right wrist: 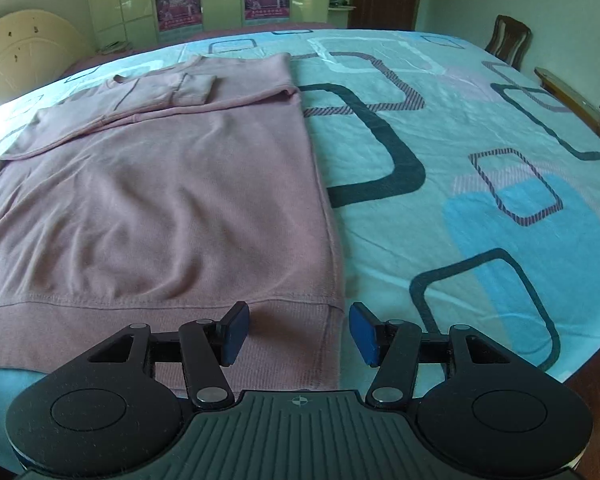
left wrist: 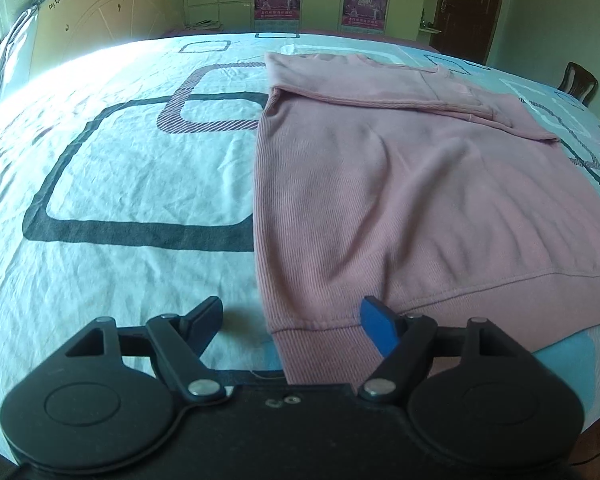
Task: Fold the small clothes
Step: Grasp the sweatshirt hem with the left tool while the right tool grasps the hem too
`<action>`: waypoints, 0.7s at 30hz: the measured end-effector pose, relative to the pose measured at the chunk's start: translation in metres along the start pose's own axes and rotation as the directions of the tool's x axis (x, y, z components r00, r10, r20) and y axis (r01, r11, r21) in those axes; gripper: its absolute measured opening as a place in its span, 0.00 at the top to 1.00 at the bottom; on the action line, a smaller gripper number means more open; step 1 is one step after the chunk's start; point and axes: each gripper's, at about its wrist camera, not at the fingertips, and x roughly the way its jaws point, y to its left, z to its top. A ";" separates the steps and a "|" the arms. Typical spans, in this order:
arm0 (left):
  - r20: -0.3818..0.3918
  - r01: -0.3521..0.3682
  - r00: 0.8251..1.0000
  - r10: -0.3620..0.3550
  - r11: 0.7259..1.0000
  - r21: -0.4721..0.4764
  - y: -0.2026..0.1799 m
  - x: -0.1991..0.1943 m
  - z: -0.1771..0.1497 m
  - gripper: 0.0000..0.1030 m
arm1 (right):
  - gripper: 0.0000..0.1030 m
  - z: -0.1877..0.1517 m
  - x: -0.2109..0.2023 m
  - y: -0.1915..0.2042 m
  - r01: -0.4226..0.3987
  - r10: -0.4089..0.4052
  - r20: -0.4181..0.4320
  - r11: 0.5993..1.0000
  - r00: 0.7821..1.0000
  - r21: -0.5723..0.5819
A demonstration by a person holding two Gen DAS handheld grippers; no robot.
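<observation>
- On the patterned bed (left wrist: pixel 132 168), a pink sweater (left wrist: pixel 380 200) lies flat, sleeves folded across its upper part.
- Left tongs (left wrist: pixel 296 322) gape wide, empty, straddling the hem's left corner.
- Right tongs (right wrist: pixel 296 330) stand open, empty, over the hem's right corner.

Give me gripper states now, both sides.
Left gripper: open, straddling the pink sweatshirt hem corner.
Right gripper: open, straddling the other hem corner.
</observation>
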 end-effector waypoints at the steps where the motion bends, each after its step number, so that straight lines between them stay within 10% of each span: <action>1: -0.004 0.007 1.000 -0.007 1.000 -0.010 0.002 0.000 -0.002 0.29 | 0.47 -0.001 0.001 -0.002 -0.001 0.001 -0.007 1.000 1.000 0.005; 10: -0.028 0.065 0.997 -0.067 0.995 -0.070 -0.002 -0.004 -0.013 0.40 | 0.47 -0.007 0.008 -0.002 -0.052 0.053 -0.048 0.998 0.997 0.024; 15: -0.039 0.121 0.991 -0.125 0.989 -0.090 -0.006 -0.001 -0.009 0.75 | 0.51 -0.007 0.011 -0.003 -0.072 0.074 -0.057 0.997 0.996 0.033; 21: -0.047 0.141 0.988 -0.145 0.986 -0.088 -0.006 0.004 -0.001 0.85 | 0.63 -0.003 0.012 -0.002 -0.100 0.101 -0.068 0.995 0.993 0.025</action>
